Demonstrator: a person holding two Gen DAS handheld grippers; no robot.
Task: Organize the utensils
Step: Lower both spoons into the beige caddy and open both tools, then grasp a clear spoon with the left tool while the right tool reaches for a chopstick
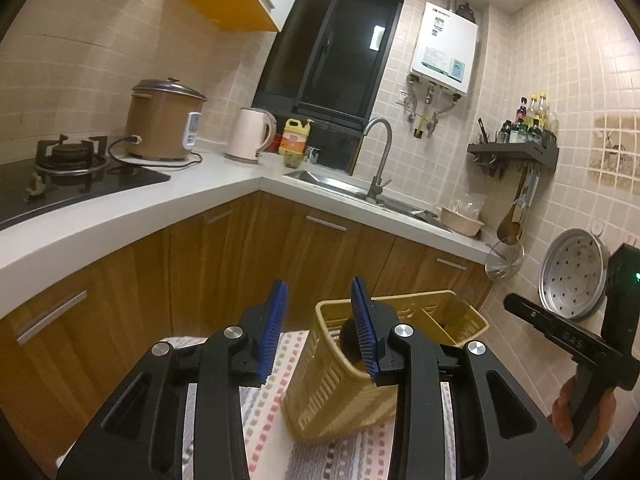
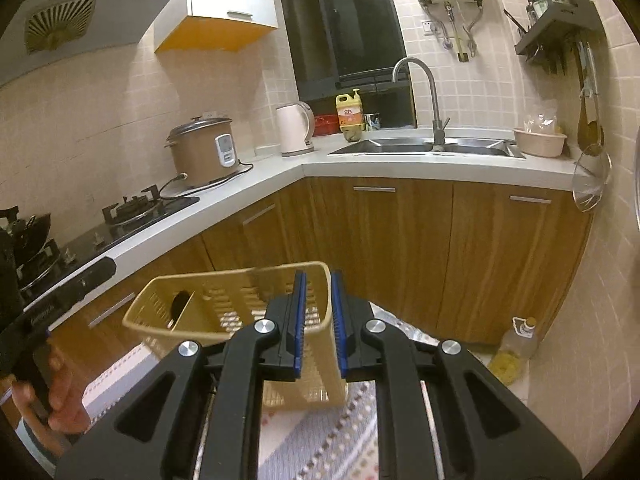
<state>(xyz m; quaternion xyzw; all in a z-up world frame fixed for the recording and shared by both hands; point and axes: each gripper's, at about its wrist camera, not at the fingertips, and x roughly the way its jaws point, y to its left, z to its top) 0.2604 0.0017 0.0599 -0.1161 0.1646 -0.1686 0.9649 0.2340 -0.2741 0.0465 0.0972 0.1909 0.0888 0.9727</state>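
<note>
A yellow slatted utensil basket [image 1: 332, 392] with two compartments stands on a patterned cloth [image 1: 272, 420]. A dark utensil end [image 1: 350, 340] shows in one compartment. My left gripper [image 1: 320, 336] is open and empty, raised just before the basket's near left corner. In the right wrist view the basket [image 2: 224, 312] sits ahead, with the dark utensil [image 2: 178, 304] in its left compartment. My right gripper [image 2: 318, 320] is narrowly open and empty, its fingers over the basket's right end. The right gripper's body also shows in the left wrist view [image 1: 576, 340].
A white L-shaped counter [image 1: 224, 184] holds a gas hob [image 1: 68, 160], a rice cooker [image 1: 164, 120], a kettle [image 1: 250, 134] and a sink [image 1: 360, 192]. Wooden cabinets [image 2: 400, 248] stand below. An oil bottle [image 2: 516, 348] stands on the floor at right.
</note>
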